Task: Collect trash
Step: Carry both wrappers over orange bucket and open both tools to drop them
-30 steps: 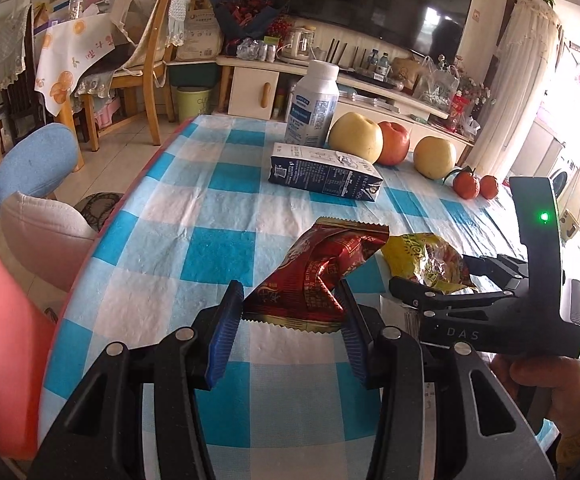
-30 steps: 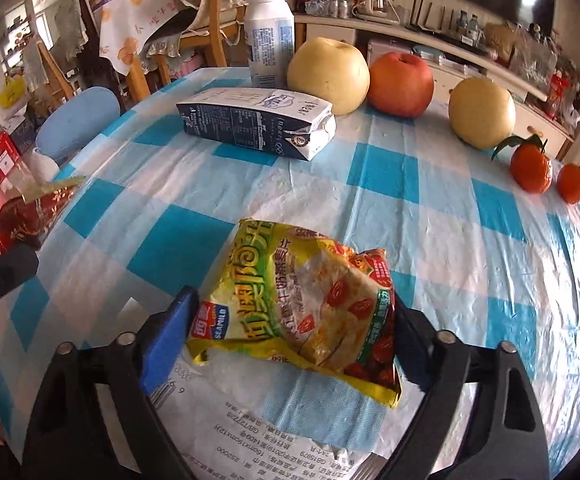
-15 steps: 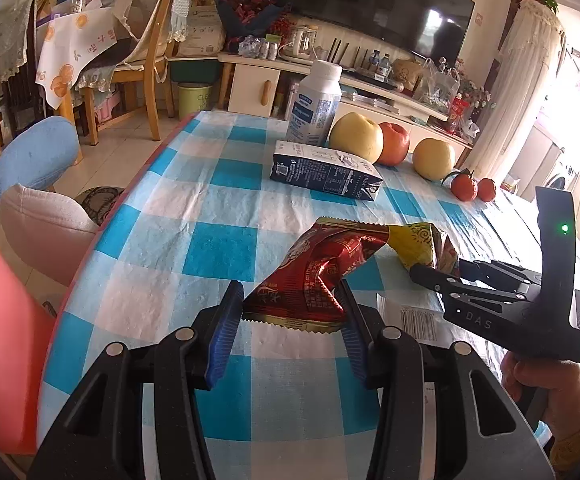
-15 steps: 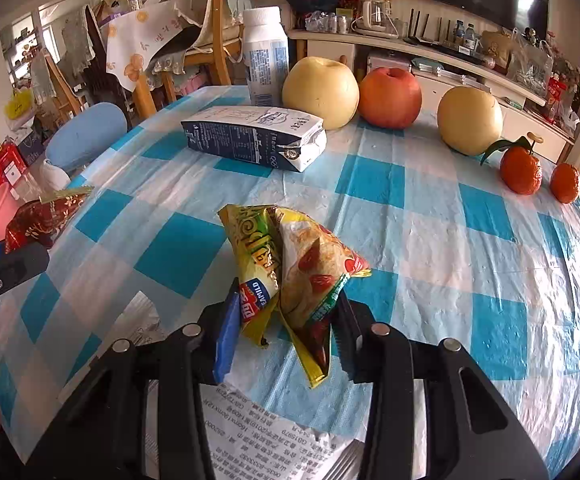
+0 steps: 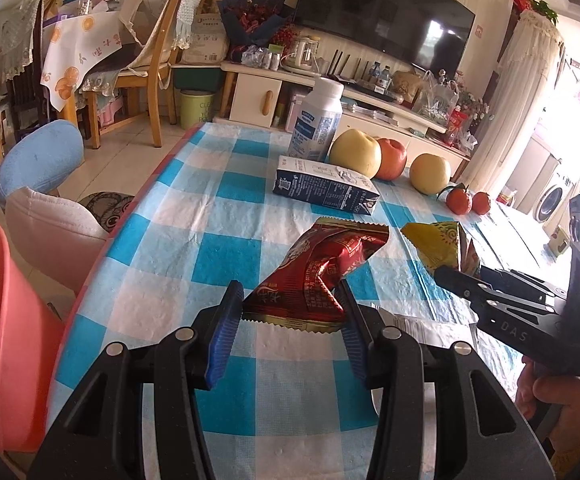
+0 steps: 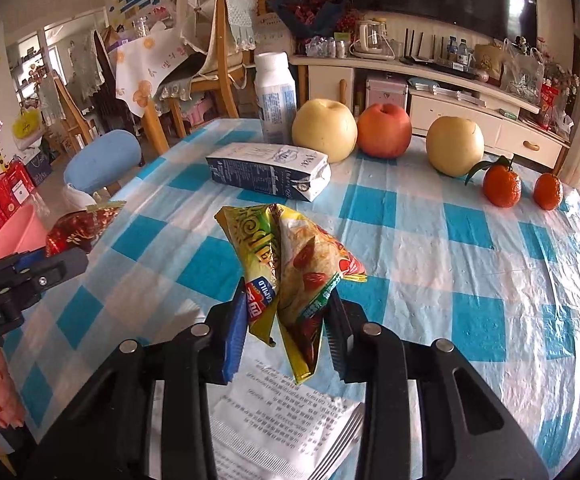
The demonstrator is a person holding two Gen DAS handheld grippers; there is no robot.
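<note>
My left gripper (image 5: 290,316) is shut on a red foil snack wrapper (image 5: 322,272) and holds it above the blue-and-white checked tablecloth (image 5: 209,216). My right gripper (image 6: 285,324) is shut on a yellow snack bag (image 6: 290,264), crumpled and lifted off the table. The right gripper also shows in the left wrist view (image 5: 446,274) with the yellow bag (image 5: 438,244). The red wrapper shows at the left of the right wrist view (image 6: 81,228). A dark blue milk carton (image 6: 269,176) lies on its side behind.
A white bottle (image 6: 275,100), two yellow pears (image 6: 324,128), a red apple (image 6: 384,130) and two tangerines (image 6: 502,184) line the far table edge. A printed paper sheet (image 6: 281,428) lies under my right gripper. A pink chair (image 5: 5,320) stands at the left.
My right gripper closed on the yellow bag, crumpling it, and lifted it off the table. My left gripper kept hold of the red wrapper and rose slightly.
</note>
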